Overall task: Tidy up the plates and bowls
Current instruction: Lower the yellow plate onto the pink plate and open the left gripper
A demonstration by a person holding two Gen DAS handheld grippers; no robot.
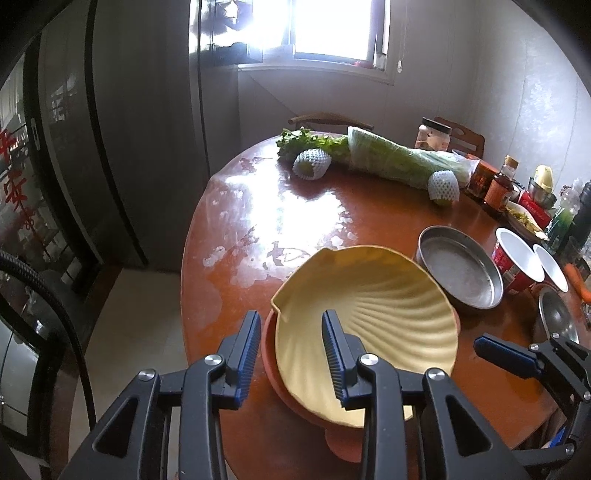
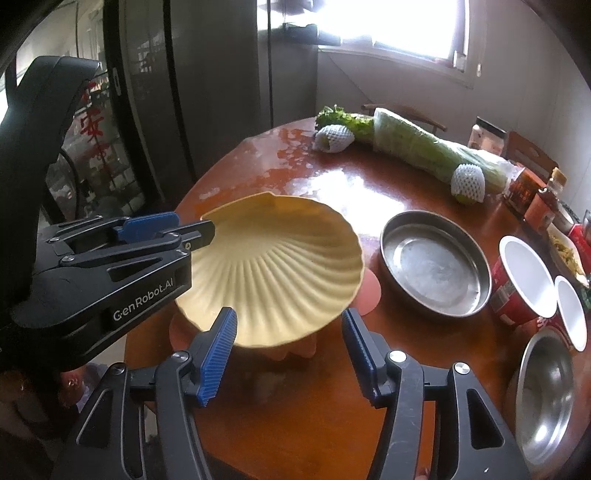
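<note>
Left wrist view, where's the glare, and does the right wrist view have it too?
Left wrist view: the window blows out white and glare washes over the table. Right wrist view: same blown window, glare across the table; both bend straight edges, fisheye-style.

A yellow shell plate (image 2: 273, 266), ribbed like a fan, sat tilted atop a pink plate (image 2: 365, 291) of similar shape near the table's (image 2: 332, 424) front edge. Right of the yellow shell plate stood a round steel pan (image 2: 436, 266), empty. Farther right were two red cups (image 2: 517, 280) with white insides, and a steel bowl (image 2: 546, 391) nearer the edge.
</note>
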